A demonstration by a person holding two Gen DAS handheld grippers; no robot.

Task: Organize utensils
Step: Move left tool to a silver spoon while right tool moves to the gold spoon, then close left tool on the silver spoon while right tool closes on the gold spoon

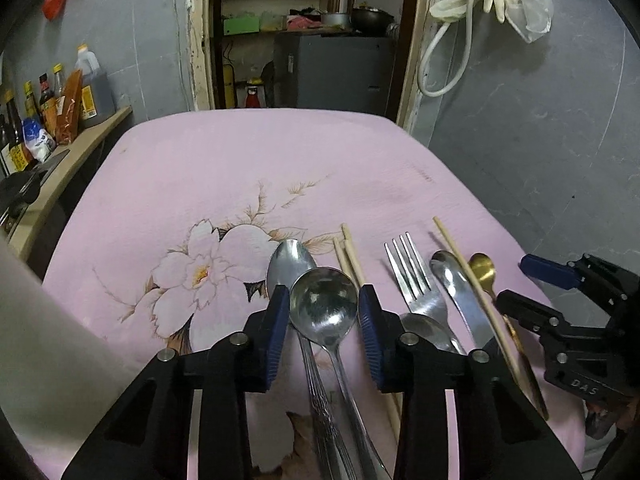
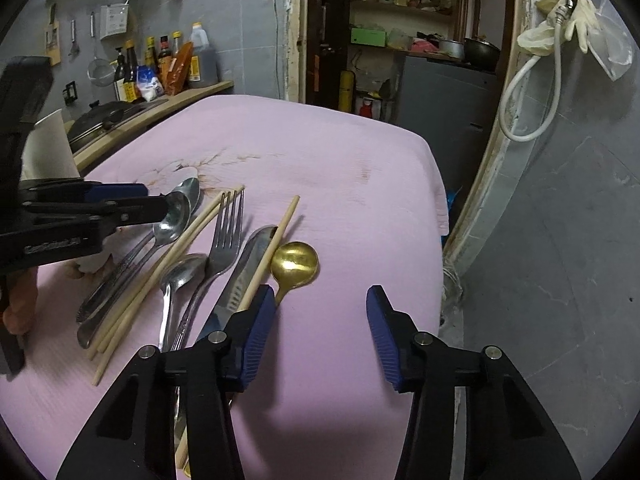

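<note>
The worktop (image 1: 248, 152) wears a pale pink cloth printed with a white blossom (image 1: 200, 276) on brown twigs. Beside that blossom lie silver spoons (image 1: 323, 304), a silver fork (image 1: 416, 280), pale wooden chopsticks (image 1: 352, 256) and, farthest from it, a gold spoon (image 2: 295, 262). Both claws are black with blue ribbed pads (image 2: 256, 340).

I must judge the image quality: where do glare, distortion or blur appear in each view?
Left wrist view: glare on the round steel spoon bowl, door frame bowed by the fisheye. Right wrist view: bright glint on the gold spoon, dark vignetted corners, sharp pink cloth.
</note>
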